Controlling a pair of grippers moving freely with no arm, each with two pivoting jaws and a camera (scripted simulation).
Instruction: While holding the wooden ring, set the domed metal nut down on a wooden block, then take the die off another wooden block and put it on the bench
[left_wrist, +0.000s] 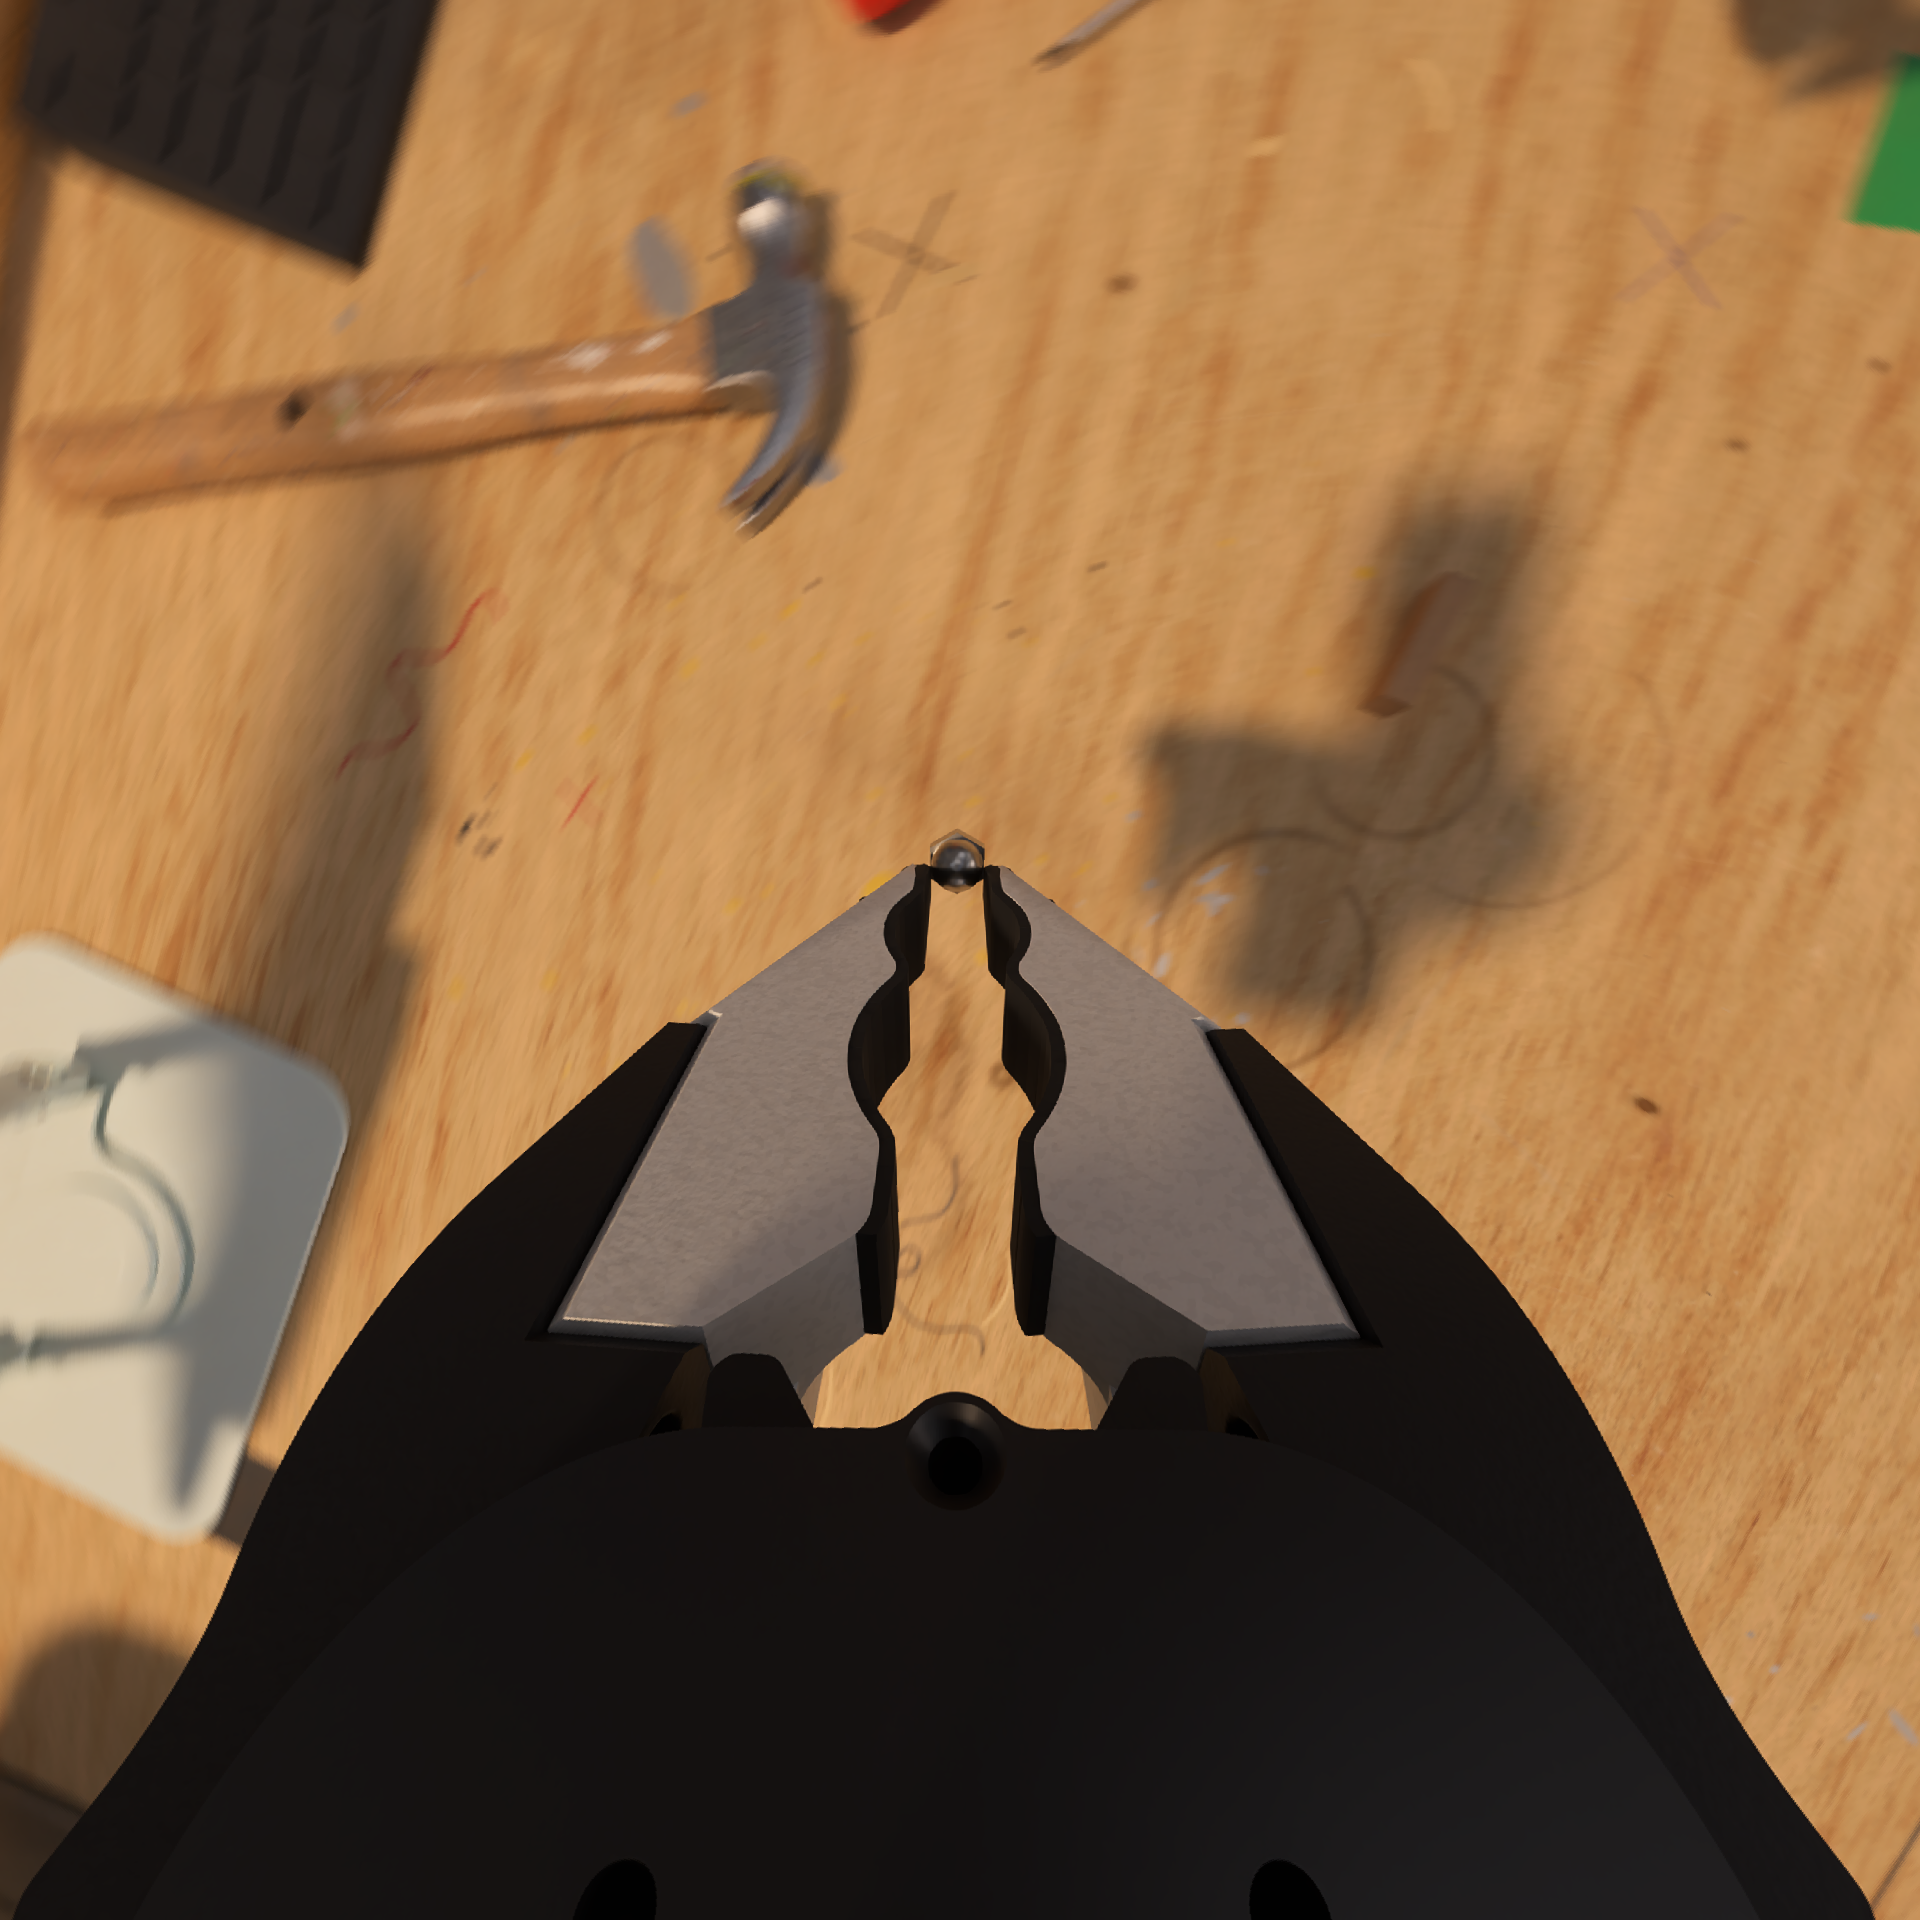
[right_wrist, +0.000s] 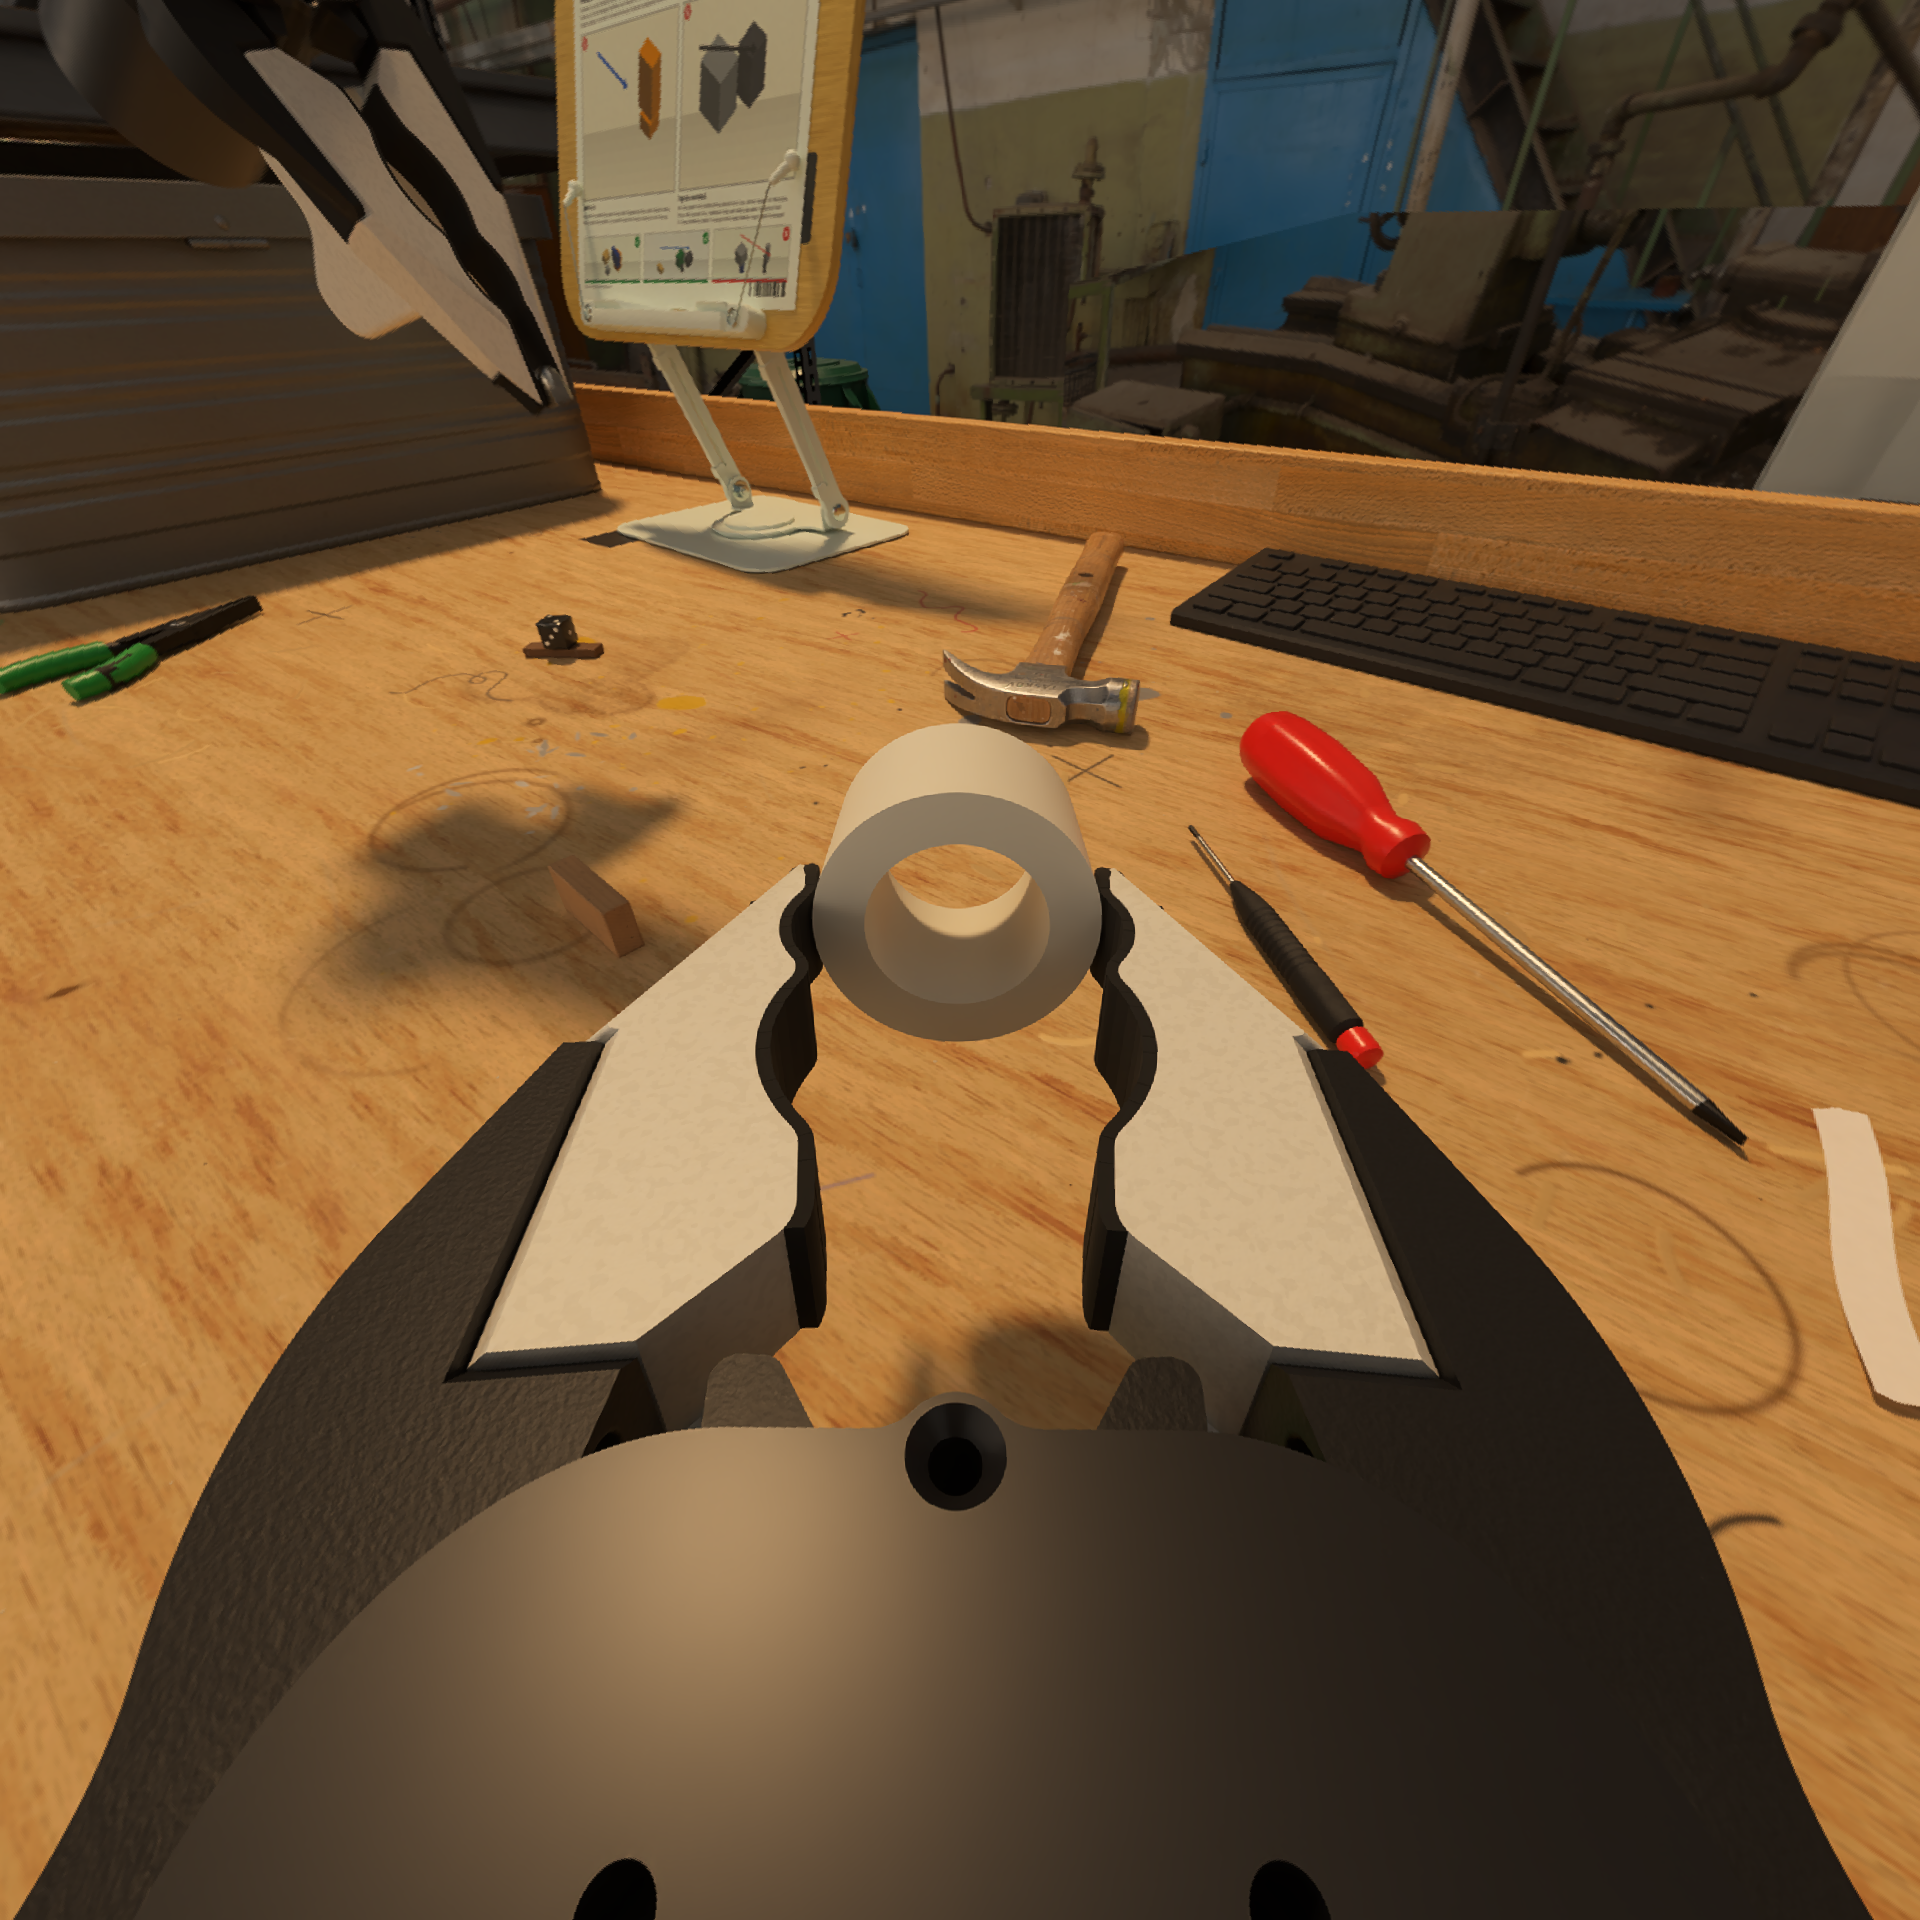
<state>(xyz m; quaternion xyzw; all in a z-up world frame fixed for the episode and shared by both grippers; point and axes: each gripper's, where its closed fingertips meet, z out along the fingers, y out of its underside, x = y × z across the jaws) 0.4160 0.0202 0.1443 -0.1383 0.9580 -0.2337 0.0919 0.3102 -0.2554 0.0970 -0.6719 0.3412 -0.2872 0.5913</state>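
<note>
My left gripper (left_wrist: 956, 881) is shut on the small domed metal nut (left_wrist: 956, 858), pinched at the fingertips, high above the bench. It also shows in the right wrist view (right_wrist: 542, 387) at the upper left. My right gripper (right_wrist: 956, 888) is shut on the pale wooden ring (right_wrist: 956, 810), held just above the bench with its hole facing me. A light wooden block (right_wrist: 597, 904) lies left of the ring, in the left gripper's shadow; it shows dimly in the left wrist view (left_wrist: 1405, 649). A black die (right_wrist: 556, 629) sits on a dark wooden block (right_wrist: 561, 652) farther back left.
A hammer (right_wrist: 1049, 665), a red screwdriver (right_wrist: 1340, 795), a thin black screwdriver (right_wrist: 1288, 956) and a keyboard (right_wrist: 1558, 644) lie to the right. Green pliers (right_wrist: 104, 660) and a grey toolbox (right_wrist: 260, 416) are at the left. A clipboard stand (right_wrist: 764, 530) is at the back.
</note>
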